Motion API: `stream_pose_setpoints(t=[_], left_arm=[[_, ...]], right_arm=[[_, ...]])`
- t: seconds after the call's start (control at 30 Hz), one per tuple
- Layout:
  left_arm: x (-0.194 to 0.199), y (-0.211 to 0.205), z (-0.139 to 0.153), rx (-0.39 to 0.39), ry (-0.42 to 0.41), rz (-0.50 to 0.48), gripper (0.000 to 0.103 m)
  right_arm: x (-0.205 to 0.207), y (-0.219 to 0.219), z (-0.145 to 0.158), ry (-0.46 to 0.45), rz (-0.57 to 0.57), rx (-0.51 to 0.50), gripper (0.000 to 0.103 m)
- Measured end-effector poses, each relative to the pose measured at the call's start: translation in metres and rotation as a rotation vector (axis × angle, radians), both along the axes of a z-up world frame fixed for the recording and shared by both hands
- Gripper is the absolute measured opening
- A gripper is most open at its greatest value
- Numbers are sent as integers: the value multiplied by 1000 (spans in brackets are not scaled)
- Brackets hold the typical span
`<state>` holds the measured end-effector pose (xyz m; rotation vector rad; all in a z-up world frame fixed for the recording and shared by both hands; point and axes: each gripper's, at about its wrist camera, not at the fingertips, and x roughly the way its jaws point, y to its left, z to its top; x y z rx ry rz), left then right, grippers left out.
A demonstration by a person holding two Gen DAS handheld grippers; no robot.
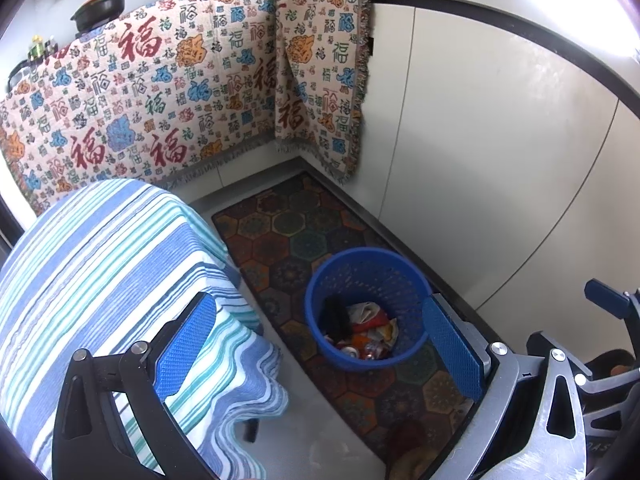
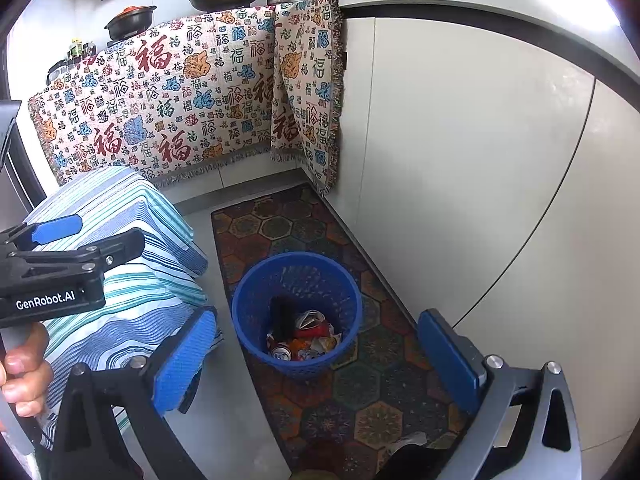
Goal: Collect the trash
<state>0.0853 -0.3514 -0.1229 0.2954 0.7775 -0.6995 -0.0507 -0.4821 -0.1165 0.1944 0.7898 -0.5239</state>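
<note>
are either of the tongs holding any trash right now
No. Both the left tongs and the right tongs are open and hold nothing; the trash lies in the blue basket.

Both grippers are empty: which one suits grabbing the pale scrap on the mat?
Likely right gripper: open over the mat by the scrap; left gripper sits above the striped cloth.

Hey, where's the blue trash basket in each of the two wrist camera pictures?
Left wrist view: the blue trash basket sits low and right of centre, on the patterned mat, trash inside.
Right wrist view: the basket sits low and just left of centre, on the same mat.
Shared landmark: the patterned mat along the white cabinets.
</note>
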Motion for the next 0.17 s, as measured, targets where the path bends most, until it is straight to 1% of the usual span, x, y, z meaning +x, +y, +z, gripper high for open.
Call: stream_pose_setpoints(t=[0.17], left_arm=[[-6, 3, 0, -24, -3, -20, 103]], right_arm=[[2, -2, -1, 3, 0, 1, 103]])
